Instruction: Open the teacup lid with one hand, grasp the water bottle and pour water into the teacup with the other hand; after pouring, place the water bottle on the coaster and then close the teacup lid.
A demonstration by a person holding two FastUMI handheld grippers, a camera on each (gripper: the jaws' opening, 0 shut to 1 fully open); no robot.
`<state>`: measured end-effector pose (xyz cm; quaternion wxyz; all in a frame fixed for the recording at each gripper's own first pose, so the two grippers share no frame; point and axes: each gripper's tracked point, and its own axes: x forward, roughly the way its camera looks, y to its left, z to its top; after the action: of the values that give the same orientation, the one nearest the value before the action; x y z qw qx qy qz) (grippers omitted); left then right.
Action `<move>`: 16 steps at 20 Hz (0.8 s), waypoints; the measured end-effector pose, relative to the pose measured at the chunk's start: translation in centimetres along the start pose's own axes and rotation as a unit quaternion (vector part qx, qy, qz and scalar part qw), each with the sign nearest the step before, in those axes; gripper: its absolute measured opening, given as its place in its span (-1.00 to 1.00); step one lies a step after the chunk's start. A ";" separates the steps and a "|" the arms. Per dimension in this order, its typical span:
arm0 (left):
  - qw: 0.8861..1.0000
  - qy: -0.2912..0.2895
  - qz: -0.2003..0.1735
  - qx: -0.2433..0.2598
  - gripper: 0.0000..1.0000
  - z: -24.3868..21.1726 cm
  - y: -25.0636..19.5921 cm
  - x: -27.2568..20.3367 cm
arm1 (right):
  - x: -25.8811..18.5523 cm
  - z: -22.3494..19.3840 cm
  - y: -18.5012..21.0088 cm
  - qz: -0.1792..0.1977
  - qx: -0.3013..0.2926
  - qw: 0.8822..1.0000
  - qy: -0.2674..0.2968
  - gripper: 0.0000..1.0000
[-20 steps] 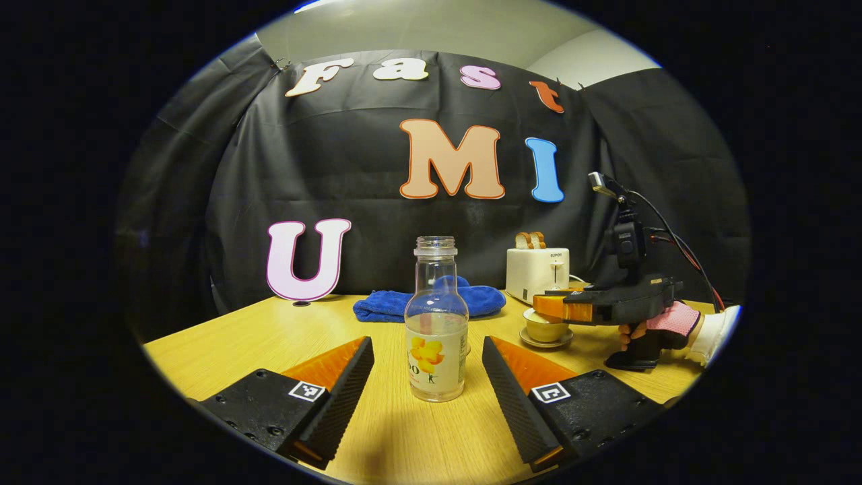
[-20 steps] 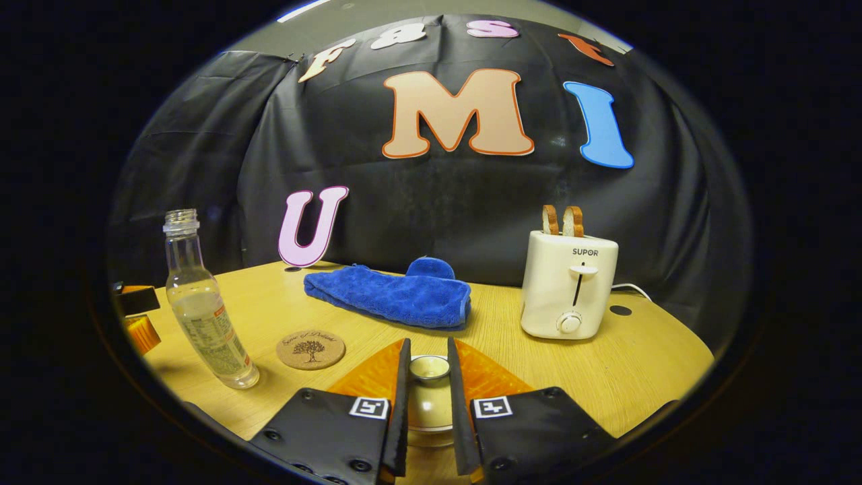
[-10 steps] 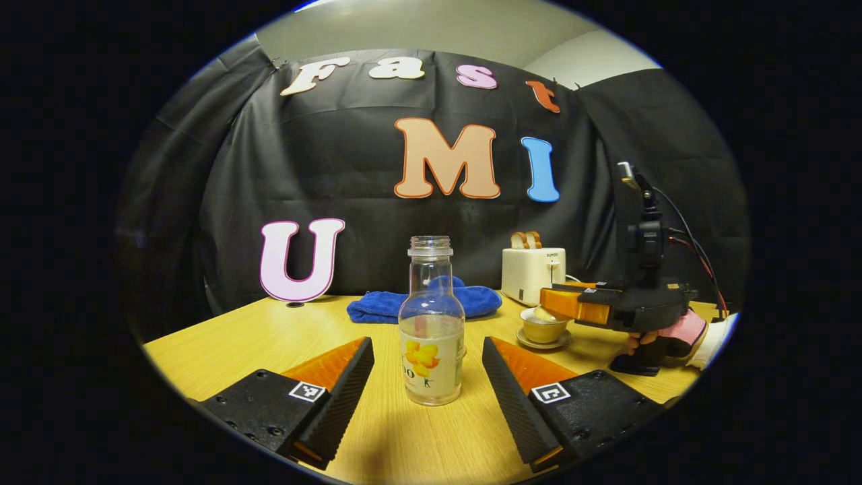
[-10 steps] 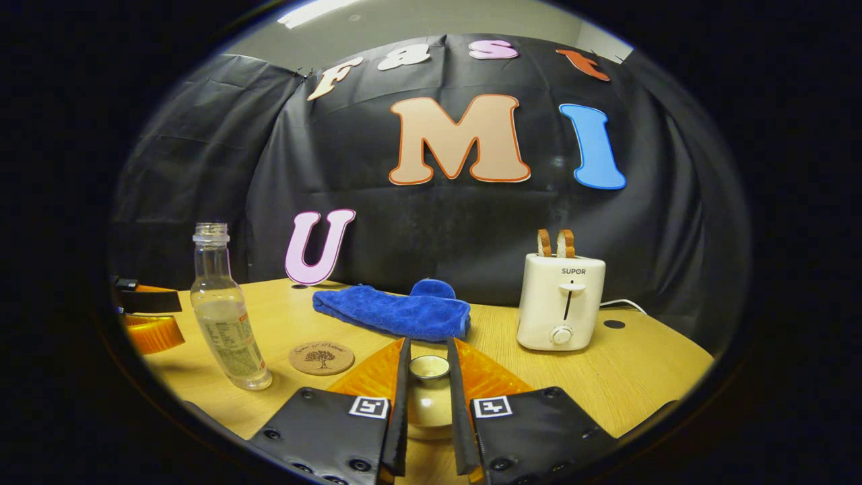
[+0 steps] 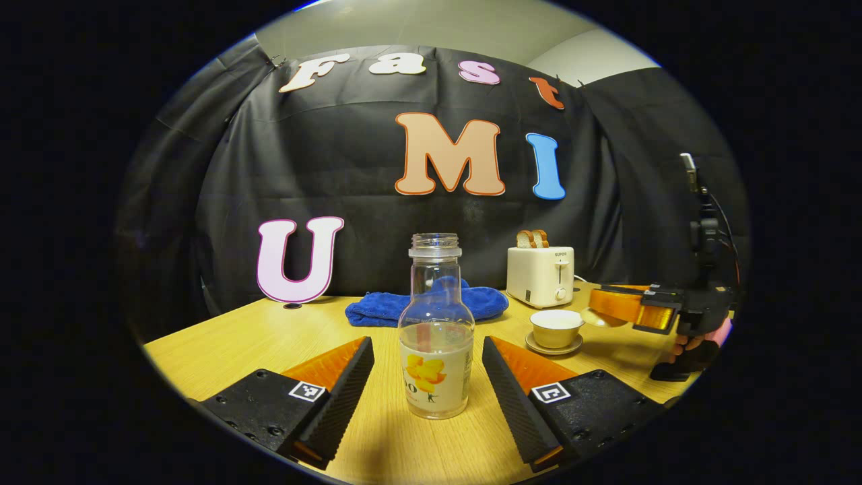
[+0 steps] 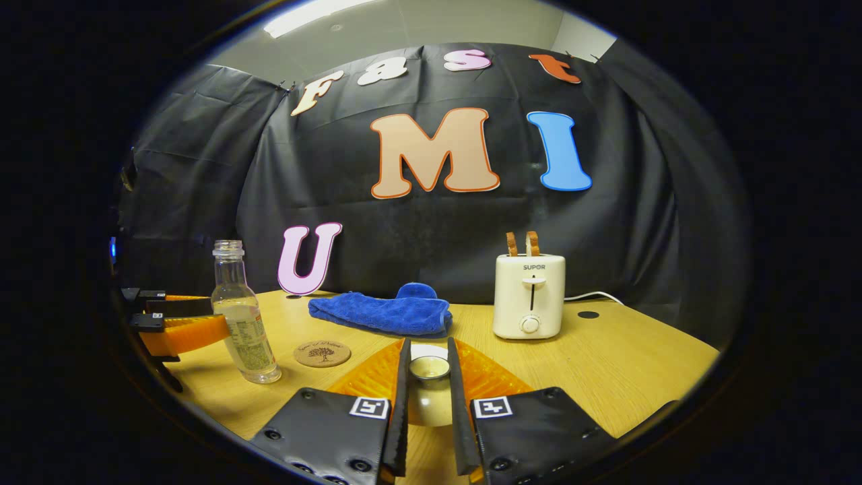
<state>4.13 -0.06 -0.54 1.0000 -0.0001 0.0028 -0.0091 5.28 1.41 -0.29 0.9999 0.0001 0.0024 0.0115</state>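
On the wooden table (image 6: 606,364) around my work I count one blue towel (image 6: 384,313) folded at the back, one white toaster (image 6: 528,295) with two slices of bread (image 6: 522,243) standing in its slots, and one round cork coaster (image 6: 322,353) with nothing on it, lying just beside the bottle at its 3 o'clock in the right gripper view. There is one water bottle (image 5: 436,333), uncapped and upright, clear, with water up to about the middle of its body. In the left gripper view it stands at 12 o'clock from my left gripper (image 5: 427,377), between the fingers, whose jaws are spread wide with table showing on each side of the glass, so they touch nothing. Nothing stands between those fingers and the bottle. There is one teacup (image 5: 556,328) on one saucer (image 5: 553,347), at about 2 o'clock from the bottle in that view, its mouth uncovered; I cannot tell what is inside it. My right gripper (image 6: 427,387) has its jaws drawn narrow and clamped on the teacup lid (image 6: 429,387), one pale lid held by its knob clear of the table. In the left gripper view that gripper hangs at 3 o'clock from the cup, held by a hand (image 5: 700,337), with the lid off to the side of the cup.
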 end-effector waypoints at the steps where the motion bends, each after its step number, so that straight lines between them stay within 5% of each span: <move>1: 1.000 0.001 -0.001 0.000 0.84 -0.1 0.1 0.3 | -0.7 0.0 -0.3 -0.006 0.000 1.000 -0.003 -0.37; 16: 0.996 0.089 -0.023 0.006 0.80 -2.9 -0.4 4.2 | -4.5 0.4 -3.5 -0.051 -0.002 0.999 -0.005 -0.37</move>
<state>8.26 -0.59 -3.45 0.9952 0.0061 0.0920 -0.0316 0.83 -2.15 0.12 0.9992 -0.0019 -0.0030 -0.0399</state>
